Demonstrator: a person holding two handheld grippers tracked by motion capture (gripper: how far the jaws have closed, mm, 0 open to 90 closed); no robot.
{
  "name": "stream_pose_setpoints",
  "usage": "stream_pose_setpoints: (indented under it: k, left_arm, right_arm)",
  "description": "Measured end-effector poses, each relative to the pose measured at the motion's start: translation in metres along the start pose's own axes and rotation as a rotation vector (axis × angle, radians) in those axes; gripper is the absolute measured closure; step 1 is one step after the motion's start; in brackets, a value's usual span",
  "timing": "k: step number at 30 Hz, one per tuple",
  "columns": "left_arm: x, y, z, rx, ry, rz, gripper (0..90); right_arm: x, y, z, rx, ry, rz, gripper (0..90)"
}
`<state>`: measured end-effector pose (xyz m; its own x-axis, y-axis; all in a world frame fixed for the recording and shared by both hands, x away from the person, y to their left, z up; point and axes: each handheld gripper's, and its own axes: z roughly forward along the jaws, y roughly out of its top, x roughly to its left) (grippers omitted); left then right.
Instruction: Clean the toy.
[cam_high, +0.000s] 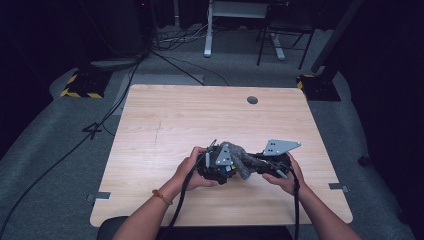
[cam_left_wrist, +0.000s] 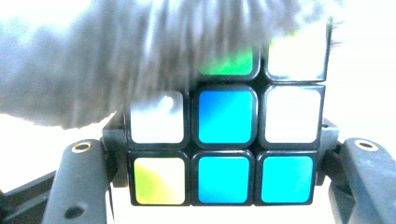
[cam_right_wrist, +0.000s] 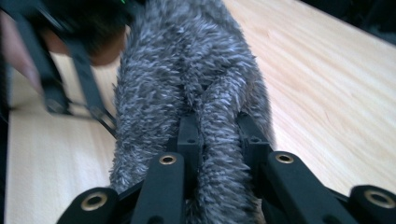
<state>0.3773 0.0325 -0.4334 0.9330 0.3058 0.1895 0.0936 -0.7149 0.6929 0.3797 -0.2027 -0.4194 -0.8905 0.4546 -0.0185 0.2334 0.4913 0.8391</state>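
Your left gripper (cam_left_wrist: 224, 154) clamps a black-framed puzzle cube with white, blue, cyan, yellow and green squares (cam_left_wrist: 224, 144), one jaw on either side of it. Your right gripper (cam_right_wrist: 217, 140) pinches a fold of a fuzzy grey chenille cloth (cam_right_wrist: 187, 84) between its jaws. The cloth drapes over the top of the cube, covering its upper left squares in the left gripper view. From above, both grippers meet near the front middle of the light wooden table (cam_high: 200, 115), the cloth (cam_high: 241, 161) bunched between your hands.
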Motion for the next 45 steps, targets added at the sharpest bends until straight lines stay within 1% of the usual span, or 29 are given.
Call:
stream_pose_setpoints:
  k: [1, 2, 3, 6, 8, 10, 12, 15, 17, 18, 20, 22, 23, 25, 26, 28, 30, 31, 32, 33, 34, 35, 36, 38, 40, 41, 43, 44, 45]
  left_arm:
    - [0.0, 0.0, -0.002, -0.007, 0.004, -0.004, 33.5]
    - [0.001, 0.0, -0.004, -0.019, 0.0, -0.007, 33.5]
    - [0.002, -0.001, -0.006, -0.022, 0.0, -0.008, 33.5]
    - [0.005, -0.002, -0.011, -0.041, 0.01, -0.021, 33.5]
    - [0.007, -0.003, -0.015, -0.051, 0.014, -0.032, 33.5]
    - [0.008, -0.005, -0.016, -0.056, 0.015, -0.04, 33.5]
    - [0.008, -0.005, -0.016, -0.06, 0.007, -0.043, 33.5]
    - [0.005, -0.003, -0.013, -0.055, -0.003, -0.024, 33.5]
    - [0.002, -0.002, -0.012, -0.043, 0.015, 0.002, 33.3]
    - [0.001, -0.002, -0.013, -0.04, 0.012, 0.005, 33.3]
    - [0.0, -0.002, -0.012, -0.038, 0.009, 0.0, 33.1]
    - [-0.001, -0.001, -0.009, -0.025, 0.012, 0.002, 33.0]
    - [-0.002, -0.001, -0.007, -0.022, 0.012, 0.009, 33.0]
    - [-0.002, -0.001, -0.003, -0.011, 0.014, 0.006, 33.0]
    - [-0.003, 0.0, -0.001, -0.004, 0.018, 0.011, 33.0]
    - [-0.003, 0.0, 0.0, -0.002, 0.024, 0.014, 33.2]
    - [-0.003, 0.001, -0.001, -0.015, 0.018, 0.012, 33.3]
    - [-0.003, 0.001, -0.002, -0.021, 0.017, 0.013, 33.3]
    - [-0.004, 0.002, -0.003, -0.023, 0.019, 0.015, 33.3]
    - [-0.004, 0.002, -0.004, -0.029, 0.018, 0.015, 33.3]
    - [-0.004, 0.002, -0.006, -0.035, 0.017, 0.016, 33.3]
    - [-0.004, 0.002, -0.007, -0.036, 0.015, 0.015, 33.3]
    - [-0.004, 0.002, -0.009, -0.04, 0.017, 0.018, 33.3]
    - [-0.004, 0.002, -0.012, -0.057, 0.012, 0.015, 33.4]
    - [-0.003, 0.001, -0.015, -0.064, 0.013, 0.017, 33.4]
    - [-0.003, 0.001, -0.016, -0.06, 0.016, 0.022, 33.3]
    - [-0.003, 0.001, -0.016, -0.058, 0.016, 0.019, 33.4]
    - [-0.004, 0.0, -0.015, -0.056, 0.013, 0.014, 33.4]
    - [-0.004, 0.0, -0.015, -0.055, 0.013, 0.015, 33.4]
  right_arm:
    - [-0.002, -0.002, 0.001, 0.007, -0.002, 0.013, 75.6]
    - [-0.005, -0.004, 0.002, 0.033, -0.017, 0.016, 75.6]
    - [-0.005, -0.004, 0.002, 0.033, -0.017, 0.016, 75.6]
    - [-0.009, -0.007, 0.004, 0.056, -0.017, 0.031, 75.6]
    - [-0.011, -0.008, 0.004, 0.068, -0.034, 0.031, 75.6]
    - [-0.013, -0.006, 0.002, 0.05, -0.025, 0.038, 75.6]
    - [-0.011, -0.004, -0.001, 0.027, -0.012, 0.03, 75.6]
    - [-0.003, 0.0, -0.002, -0.006, 0.03, 0.008, 75.7]
    - [0.005, 0.004, -0.002, -0.007, 0.014, -0.017, 75.9]
    - [0.007, 0.006, -0.003, -0.02, 0.024, -0.017, 75.9]
    - [0.011, 0.01, -0.006, -0.041, 0.04, -0.021, 76.0]
    - [0.016, 0.014, -0.007, -0.062, 0.052, -0.029, 76.0]
    - [0.018, 0.015, -0.008, -0.064, 0.053, -0.032, 76.0]
    - [0.021, 0.017, -0.007, -0.059, 0.048, -0.046, 75.9]
    - [0.021, 0.016, -0.006, -0.061, 0.048, -0.042, 75.9]
    - [0.02, 0.016, -0.005, -0.053, 0.035, -0.044, 75.7]
    - [0.016, 0.014, -0.005, -0.048, 0.014, -0.041, 75.6]
    - [0.014, 0.013, -0.005, -0.035, -0.009, -0.043, 75.6]
    - [0.011, 0.011, -0.004, -0.022, -0.02, -0.037, 75.6]
    - [0.007, 0.008, -0.003, -0.009, -0.022, -0.025, 75.6]
    - [0.003, 0.005, -0.002, 0.005, -0.034, -0.017, 75.6]
    - [-0.005, -0.002, 0.001, 0.037, -0.044, 0.004, 75.6]
    - [-0.005, -0.002, 0.001, 0.037, -0.044, 0.004, 75.6]
    - [-0.009, -0.006, 0.002, 0.053, -0.04, 0.023, 75.6]
    - [-0.01, -0.007, 0.002, 0.06, -0.041, 0.023, 75.5]
    - [-0.01, -0.008, 0.002, 0.056, -0.037, 0.024, 75.5]
    - [-0.008, -0.007, 0.002, 0.045, -0.037, 0.02, 75.6]
    - [-0.007, -0.006, 0.002, 0.033, -0.023, 0.019, 75.6]
    - [-0.005, -0.005, 0.001, 0.026, -0.02, 0.015, 75.6]
